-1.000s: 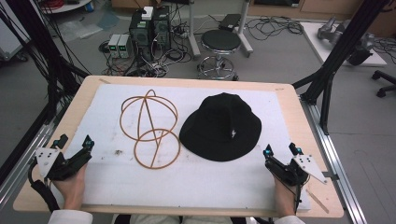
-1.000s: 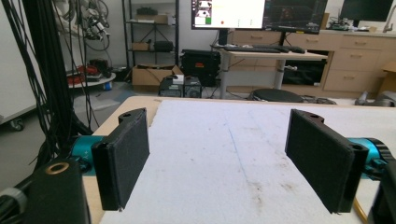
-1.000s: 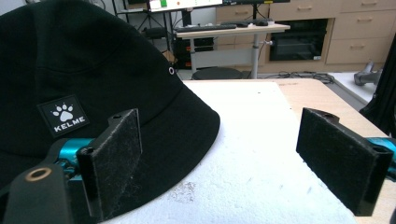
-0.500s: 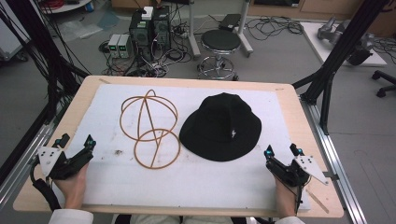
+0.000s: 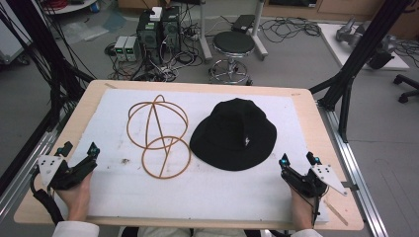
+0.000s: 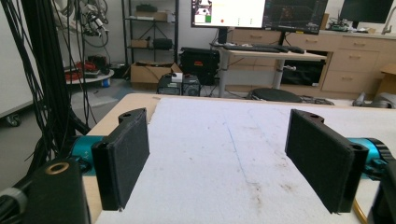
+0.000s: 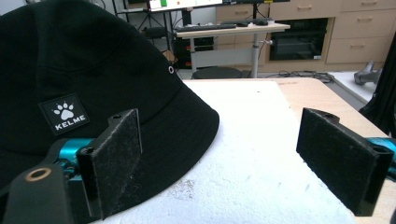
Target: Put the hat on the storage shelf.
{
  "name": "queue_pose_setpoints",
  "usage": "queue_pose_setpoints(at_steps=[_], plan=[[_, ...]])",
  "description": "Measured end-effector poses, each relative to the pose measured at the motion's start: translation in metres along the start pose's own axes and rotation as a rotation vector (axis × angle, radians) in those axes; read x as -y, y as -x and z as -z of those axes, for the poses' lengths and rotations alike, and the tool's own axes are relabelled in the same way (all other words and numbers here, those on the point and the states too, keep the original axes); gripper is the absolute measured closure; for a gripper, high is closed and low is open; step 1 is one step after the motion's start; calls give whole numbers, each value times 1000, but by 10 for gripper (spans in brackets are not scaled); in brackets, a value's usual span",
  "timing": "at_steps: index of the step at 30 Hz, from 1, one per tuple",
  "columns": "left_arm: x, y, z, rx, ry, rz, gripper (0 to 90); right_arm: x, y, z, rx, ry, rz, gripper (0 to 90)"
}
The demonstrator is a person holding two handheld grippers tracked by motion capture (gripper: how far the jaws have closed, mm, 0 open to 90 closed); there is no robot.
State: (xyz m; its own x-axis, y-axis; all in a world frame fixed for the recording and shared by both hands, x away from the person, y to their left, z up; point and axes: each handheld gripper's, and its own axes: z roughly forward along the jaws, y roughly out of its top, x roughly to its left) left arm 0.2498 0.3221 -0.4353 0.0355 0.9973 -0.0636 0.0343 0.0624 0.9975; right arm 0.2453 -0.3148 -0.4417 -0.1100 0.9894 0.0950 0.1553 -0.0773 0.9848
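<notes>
A black bucket hat (image 5: 233,134) with a small white paw patch lies brim down on the white foam mat (image 5: 207,187), right of centre. To its left stands a copper-coloured wire hat stand (image 5: 159,135), a ring base with crossed hoops. My left gripper (image 5: 78,150) rests open at the mat's front left corner, well apart from the wire stand. My right gripper (image 5: 298,159) is open at the front right, just in front of the hat's brim (image 7: 187,140), nothing between its pads (image 7: 343,158). The left gripper's pads (image 6: 122,154) frame bare mat (image 6: 233,158).
The mat covers a wooden table (image 5: 316,123) with metal rails along both sides. Beyond the far edge stand a round stool (image 5: 233,47), computer boxes (image 5: 158,27) and cables on the floor. A black frame post (image 5: 365,44) rises at the right.
</notes>
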Motion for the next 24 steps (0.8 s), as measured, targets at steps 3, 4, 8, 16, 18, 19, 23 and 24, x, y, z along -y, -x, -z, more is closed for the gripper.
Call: queue_pose_setpoints(at_steps=[3, 4, 8, 16, 18, 19, 23, 24], plan=[[0, 0, 0, 0, -3, -1, 220, 0, 1, 0, -3, 5, 4, 133], [0, 0, 0, 1, -3, -1, 220, -1, 1, 1, -2, 6, 1, 133], [0, 0, 0, 5, -3, -3, 220, -4, -4, 4, -9, 19, 55, 133], [0, 0, 0, 11, -6, -1, 220, -3, -6, 4, -26, 13, 60, 133], [1, 0, -1, 11, -10, 1, 221, -3, -5, 3, -28, 13, 54, 133], [1, 0, -1, 12, -11, 0, 221, -3, -5, 3, -28, 13, 54, 133], [1, 1, -1, 15, -8, 1, 221, -2, -3, 2, -28, 1, 36, 133], [1, 1, -1, 16, -12, -2, 221, -1, -3, 2, -31, -6, 35, 133]])
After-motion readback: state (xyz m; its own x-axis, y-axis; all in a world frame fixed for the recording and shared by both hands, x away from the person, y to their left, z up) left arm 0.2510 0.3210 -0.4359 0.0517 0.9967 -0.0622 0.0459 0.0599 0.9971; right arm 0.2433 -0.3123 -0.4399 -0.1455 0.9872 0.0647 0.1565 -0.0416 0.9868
